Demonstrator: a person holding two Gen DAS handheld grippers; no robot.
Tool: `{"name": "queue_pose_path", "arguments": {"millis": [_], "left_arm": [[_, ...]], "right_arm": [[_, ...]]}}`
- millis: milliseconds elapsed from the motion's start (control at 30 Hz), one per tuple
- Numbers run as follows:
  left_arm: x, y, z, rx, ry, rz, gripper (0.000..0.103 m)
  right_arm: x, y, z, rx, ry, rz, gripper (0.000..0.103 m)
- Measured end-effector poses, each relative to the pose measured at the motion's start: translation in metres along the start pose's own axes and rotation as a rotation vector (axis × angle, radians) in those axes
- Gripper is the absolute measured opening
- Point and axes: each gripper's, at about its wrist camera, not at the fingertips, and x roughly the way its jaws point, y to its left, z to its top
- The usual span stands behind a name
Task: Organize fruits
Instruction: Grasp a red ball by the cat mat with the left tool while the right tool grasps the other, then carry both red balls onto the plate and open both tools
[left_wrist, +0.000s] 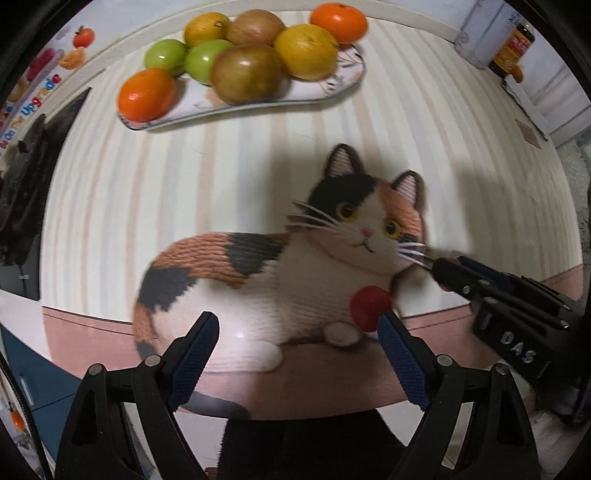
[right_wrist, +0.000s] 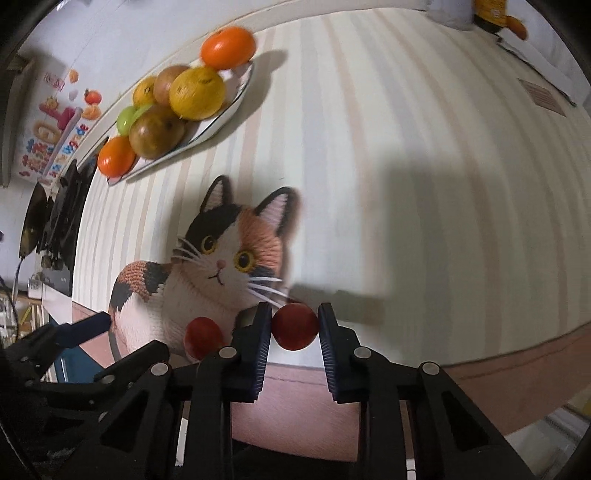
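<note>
Small red fruit (right_wrist: 295, 328) sits between the right tool's (right_wrist: 294, 341) two ribbed pads, both pads touching its sides, so the right tool is clamped on it, low over the counter (right_wrist: 424, 184) edge. Second red fruit (right_wrist: 202, 336) lies just left of that tool, on the cat-shaped mat (right_wrist: 207, 280), below the cat's chin; in the left wrist view the same fruit (left_wrist: 370, 308) is just ahead of the left tool's (left_wrist: 299, 341) right fingertip, touching or nearly so, can't tell. Left tool's jaws spread wide, gripping nothing, pointing forward over the cat's body (left_wrist: 236, 288). Right tool (left_wrist: 439, 267) comes in from the left tool's right side, angled toward the cat's whiskers, tips blurred; white letters "DAS" readable on its body. Far ahead of both tools, a plate (left_wrist: 332, 88) carries the rest: two orange fruits at its ends (left_wrist: 147, 95) (left_wrist: 339, 21), two green ones (left_wrist: 165, 56), two yellow ones (left_wrist: 306, 51), two brownish ones (left_wrist: 246, 73), packed touching. Striped cloth covers the counter. Jar with orange label (left_wrist: 513, 48) far ahead right, text unreadable. Wall poster (left_wrist: 40, 92) far left, "Upgrade" legible.
</note>
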Motion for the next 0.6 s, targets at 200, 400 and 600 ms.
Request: {"name": "queue_pose_path", "arguments": {"millis": [200, 400, 600], "left_arm": [[0.012, -0.023, -0.001, 0.048, 0.033, -0.056, 0.083], [0.030, -0.048, 0.005, 0.102, 0.073, -0.080, 0.057], [0.044, -0.058, 0.007, 0.124, 0.094, -0.096, 0.028]], "right_arm": [[-0.014, -0.025, -0.006, 0.052, -0.009, -0.009, 0.028], [-0.022, -0.032, -0.010, 0.076, -0.024, -0.014, 0.028], [-0.033, -0.030, -0.004, 0.078, -0.046, -0.006, 0.028]]}}
